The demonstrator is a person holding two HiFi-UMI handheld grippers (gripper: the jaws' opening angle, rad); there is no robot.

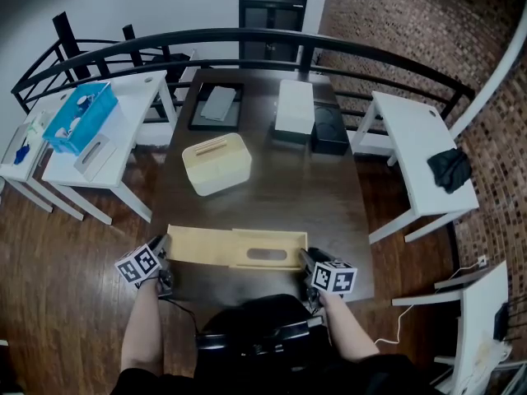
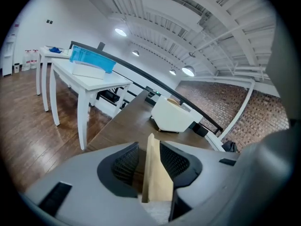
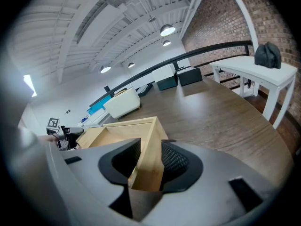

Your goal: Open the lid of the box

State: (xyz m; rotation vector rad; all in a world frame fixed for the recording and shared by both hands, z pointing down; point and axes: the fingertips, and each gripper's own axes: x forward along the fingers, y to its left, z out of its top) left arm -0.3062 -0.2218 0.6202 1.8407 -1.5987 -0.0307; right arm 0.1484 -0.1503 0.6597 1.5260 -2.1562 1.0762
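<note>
At the near edge of the desk point(image 1: 284, 200) we see the wooden lid point(image 1: 239, 248) spanning between our two grippers. Our right gripper point(image 1: 307, 260) clamps one end wall. Our left gripper point(image 1: 163, 247) straddles the other end, slack, with one pad clear of the wood. Farther back sits a cream box point(image 1: 216, 163).

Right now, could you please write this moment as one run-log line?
left gripper: open, wooden box end wall between jaws | right gripper: shut on wooden box | wooden box: near table edge | white box: farther back, apart
</note>
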